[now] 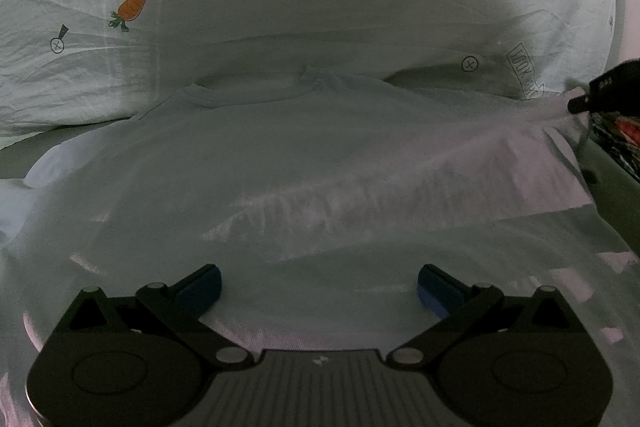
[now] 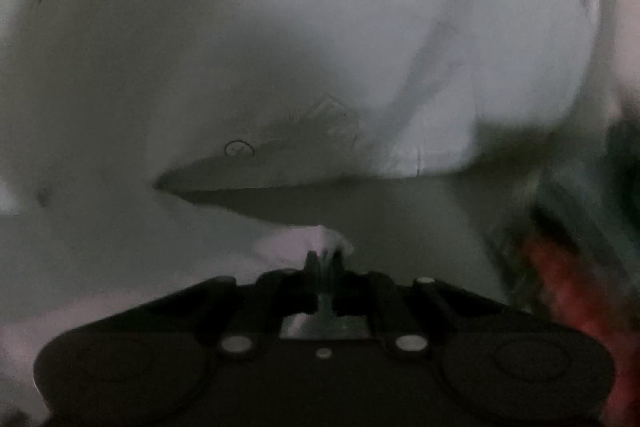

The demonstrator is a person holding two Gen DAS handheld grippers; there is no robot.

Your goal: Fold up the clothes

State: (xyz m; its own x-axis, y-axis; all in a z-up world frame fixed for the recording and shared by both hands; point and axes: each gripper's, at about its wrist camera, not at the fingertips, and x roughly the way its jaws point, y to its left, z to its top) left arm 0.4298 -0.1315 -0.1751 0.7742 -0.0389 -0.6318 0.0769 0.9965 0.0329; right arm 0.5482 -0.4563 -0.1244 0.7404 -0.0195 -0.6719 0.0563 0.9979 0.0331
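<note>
At right gripper (image 2: 325,259): blurred shirt (image 2: 304,241) corner.

"LOOK" lettering inside an arrow banner printed on the pillowcase (image 1: 524,75), remaining letters unreadable

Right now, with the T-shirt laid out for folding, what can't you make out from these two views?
- T-shirt hem: left wrist view, hidden behind the left gripper.
- Right sleeve: left wrist view, its tip covered by the right gripper near the right edge.
- Patterned item: right wrist view, too blurred and edge-cut to identify.
- Print on the pillow: right wrist view, too dark and blurred.
</note>
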